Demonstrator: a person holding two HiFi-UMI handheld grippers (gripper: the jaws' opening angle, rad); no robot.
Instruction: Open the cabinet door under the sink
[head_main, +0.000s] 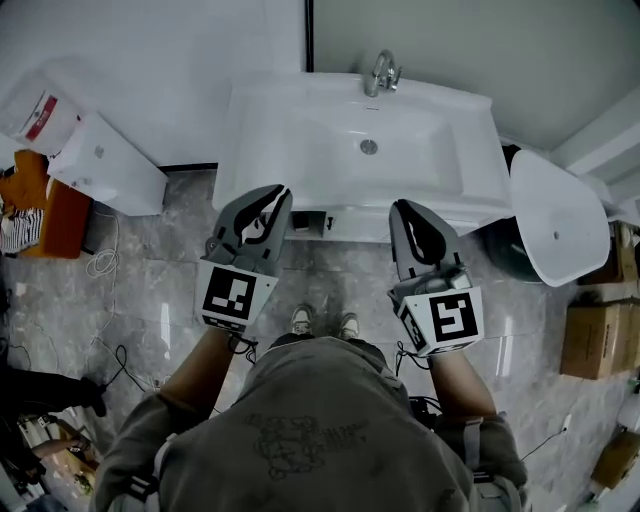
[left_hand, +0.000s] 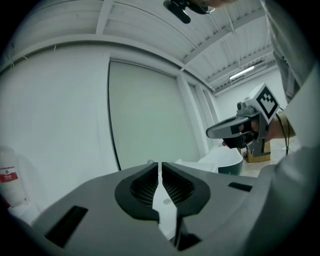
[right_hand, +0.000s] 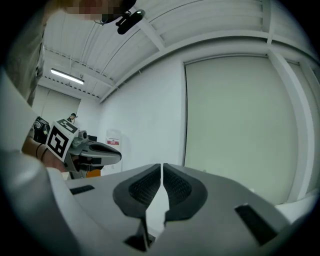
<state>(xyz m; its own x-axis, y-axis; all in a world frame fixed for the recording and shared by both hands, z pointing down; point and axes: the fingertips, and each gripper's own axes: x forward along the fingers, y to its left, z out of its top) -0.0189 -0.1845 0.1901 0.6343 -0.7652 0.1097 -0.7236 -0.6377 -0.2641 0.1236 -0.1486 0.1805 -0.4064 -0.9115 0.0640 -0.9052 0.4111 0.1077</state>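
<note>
Two hand-held grippers: we see both held up side by side above the floor, just near of the sink's front rim, their tips aimed at the far wall.
Left hand-held gripper (head_main: 276, 196): its jaws are drawn together to a hairline slit with nothing between them. Only wall and ceiling show beyond them in its own view.
Right hand-held gripper (head_main: 401, 208): its jaws are likewise closed to a thin slit and hold nothing.
Marker cubes: there is one on each hand-held gripper, the left (head_main: 229, 296) and the right (head_main: 446, 318), both facing up toward us.
Sink (head_main: 262, 120): this white basin sits against the far wall, with a chrome faucet (head_main: 382, 72) at its far edge and a round drain (head_main: 369, 146) in the bowl.
Cabinet door: it is below the sink and the basin's overhang hides it from us. Only a narrow pale strip (head_main: 355, 226) shows under the near rim between the two hand-held grippers, so we cannot tell whether the door is ajar.
Shoes (head_main: 322, 322): the person's feet stand on the floor, centred on the sink and near of it.
Floor (head_main: 170, 290): it is grey marbled tile, with loose cables (head_main: 104, 262) on the left.
Left side: a white box (head_main: 108, 165) leans by the wall, with an orange object (head_main: 48, 210) further left.
Right side: a white oval lid (head_main: 558, 225) rests on a dark round tub just right of the sink, and cardboard boxes (head_main: 592, 340) sit nearer on the right.
</note>
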